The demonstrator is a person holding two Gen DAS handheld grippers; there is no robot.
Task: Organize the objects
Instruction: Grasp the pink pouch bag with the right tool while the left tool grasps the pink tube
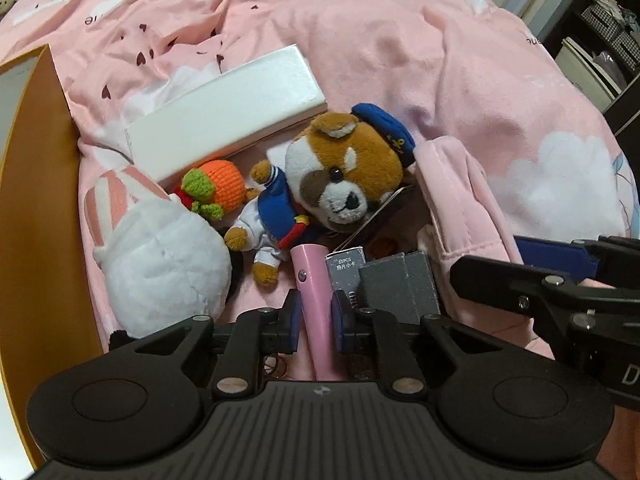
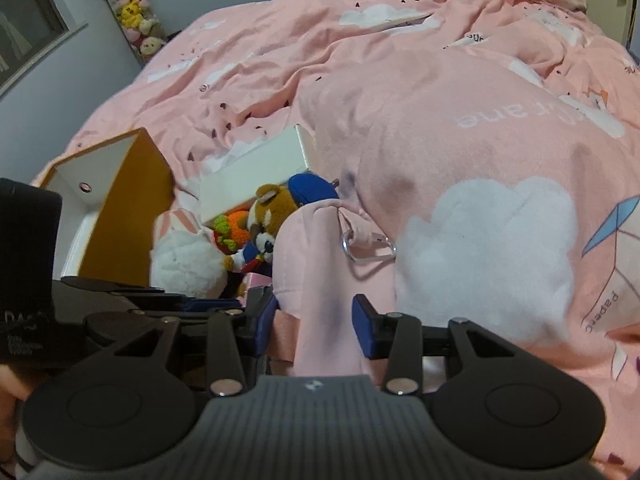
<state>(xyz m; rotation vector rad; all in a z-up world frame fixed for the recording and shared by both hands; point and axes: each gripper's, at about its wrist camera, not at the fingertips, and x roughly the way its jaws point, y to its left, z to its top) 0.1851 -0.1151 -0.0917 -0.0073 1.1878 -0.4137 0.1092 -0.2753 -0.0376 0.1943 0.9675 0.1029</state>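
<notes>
The left gripper (image 1: 314,318) sits lowest in its own view, its blue pads clamped on a pink tube (image 1: 314,304) that runs up between them and out past the tips. Just right of the tube lie a small grey box (image 1: 345,270) with printed characters and a dark grey case (image 1: 400,288), touching each other. Beyond them a bear (image 1: 340,176) in a blue cap and sailor suit lies on its side, with an orange knit toy (image 1: 218,186) at its paw and a white plush (image 1: 160,264) to the left. A white box (image 1: 228,116) rests tilted behind the toys, and an orange-sided drawer (image 1: 36,200) stands at the far left. All of it sits on a pink quilt (image 1: 400,40). The right gripper (image 2: 314,326) holds a fold of pink pouch (image 2: 320,280) between its pads, which press on the cloth; a metal clip (image 2: 366,250) hangs from the pouch just beyond the tips.
</notes>
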